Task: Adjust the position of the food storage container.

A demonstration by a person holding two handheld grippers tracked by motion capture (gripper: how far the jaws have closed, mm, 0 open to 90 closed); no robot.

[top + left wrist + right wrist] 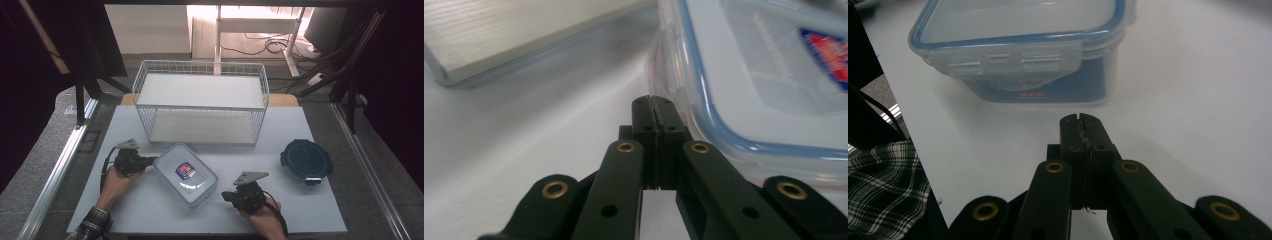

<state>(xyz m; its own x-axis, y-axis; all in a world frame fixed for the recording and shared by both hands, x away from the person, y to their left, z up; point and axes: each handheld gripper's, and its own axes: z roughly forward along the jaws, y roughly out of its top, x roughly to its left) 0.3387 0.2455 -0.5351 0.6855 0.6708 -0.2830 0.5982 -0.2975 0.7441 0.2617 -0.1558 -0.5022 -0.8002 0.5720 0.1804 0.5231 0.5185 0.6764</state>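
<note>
Clear plastic, blue-sealed: the rectangular food container (185,174) lies lid-on near the middle of the white tabletop (310,210), set askew, with a red-and-blue label on its lid. We have one gripper at each end of it.

Left gripper (152,160): held level in our left hand (116,181), pointing toward the container's near-left corner. In the left gripper view its fingers (644,117) are pressed flat together with nothing between them, tips just beside the container's side wall (684,100); we cannot tell whether they touch it.

Right gripper (226,195): held in our right hand (264,216), pointing toward the container's near-right end, a short gap of bare tabletop between them. In the right gripper view its fingers (1070,130) are likewise closed on each other, holding nothing, and the container's latch flap (1013,62) faces them across the white surface.

Behind the container stands a white two-tier wire rack (200,102), both tiers bare. Well to the right, apart from everything else, sits a dark round lidded container (306,161).

A plaid sleeve (92,224) shows at our left wrist, and again at the lower left of the right gripper view. A black cable trails from each gripper back along the hand.
</note>
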